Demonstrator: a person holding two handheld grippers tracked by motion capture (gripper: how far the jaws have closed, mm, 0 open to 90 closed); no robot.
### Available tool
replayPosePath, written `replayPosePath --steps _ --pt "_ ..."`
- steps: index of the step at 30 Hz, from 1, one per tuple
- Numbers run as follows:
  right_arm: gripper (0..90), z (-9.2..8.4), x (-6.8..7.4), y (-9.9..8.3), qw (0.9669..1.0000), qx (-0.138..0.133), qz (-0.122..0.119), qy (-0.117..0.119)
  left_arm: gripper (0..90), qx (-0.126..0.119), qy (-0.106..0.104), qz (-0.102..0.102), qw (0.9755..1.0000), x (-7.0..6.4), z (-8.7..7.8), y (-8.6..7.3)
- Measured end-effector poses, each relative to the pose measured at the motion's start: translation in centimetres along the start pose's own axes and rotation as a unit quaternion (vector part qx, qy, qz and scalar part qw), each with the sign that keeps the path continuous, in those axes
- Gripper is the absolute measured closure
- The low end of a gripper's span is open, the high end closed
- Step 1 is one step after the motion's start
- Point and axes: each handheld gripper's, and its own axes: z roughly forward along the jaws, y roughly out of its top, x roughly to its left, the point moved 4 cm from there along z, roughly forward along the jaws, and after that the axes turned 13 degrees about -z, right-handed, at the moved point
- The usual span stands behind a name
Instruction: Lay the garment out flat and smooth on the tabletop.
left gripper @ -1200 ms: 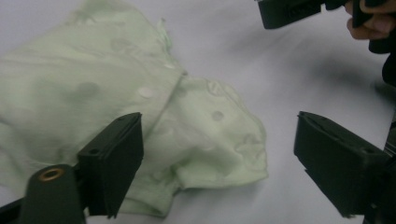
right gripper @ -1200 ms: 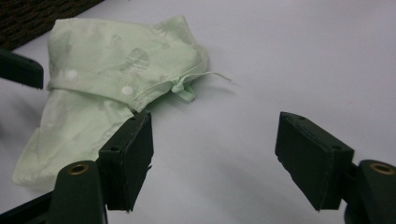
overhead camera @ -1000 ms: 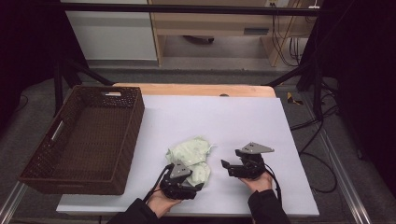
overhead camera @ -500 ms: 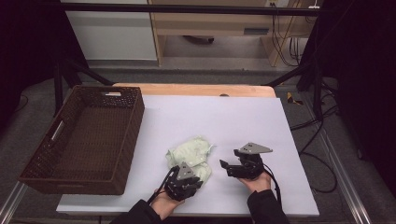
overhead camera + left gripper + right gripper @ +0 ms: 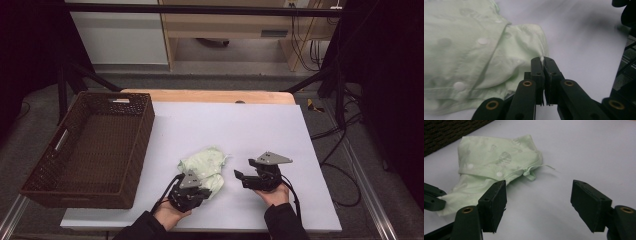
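A crumpled pale green garment with white snaps lies on the white table top, near the front. My left gripper is at its near edge. Its jaws have just been closing, and in the left gripper view they stand shut with a pinch of the garment's corner between the pads. My right gripper rests to the right of the cloth, pointing at it. Its jaws are open with bare table between them. The garment lies just beyond its left jaw, and the left gripper shows holding the cloth's corner.
A dark brown wicker basket stands empty on the left part of the table. The white table top stretches behind and to the right of the garment. A wooden edge runs along the back. Cables lie on the floor at right.
The left gripper's jaws have gone from open to shut on the garment's near corner. The right gripper has kept still.
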Motion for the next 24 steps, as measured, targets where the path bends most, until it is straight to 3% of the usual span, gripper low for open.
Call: replayPosePath --steps 8,16,20,24 --pt "30.2 2.0 0.6 1.2 0.9999 0.007 -0.011 0.010 86.4 0.009 0.013 0.015 0.9998 0.9 -1.6 -0.7" --pt "34.8 5.8 0.4 2.5 0.9998 0.019 -0.009 0.007 86.4 0.003 0.010 0.008 0.9999 1.3 -2.5 -1.0" --pt "43.4 7.5 0.4 2.7 0.9998 0.020 -0.001 0.009 86.4 0.005 0.009 0.007 0.9999 1.5 -2.6 -1.0" --pt "60.9 8.5 0.6 2.4 0.9996 0.022 0.002 0.019 86.3 0.003 0.012 0.004 0.9999 1.8 -2.8 -0.8"
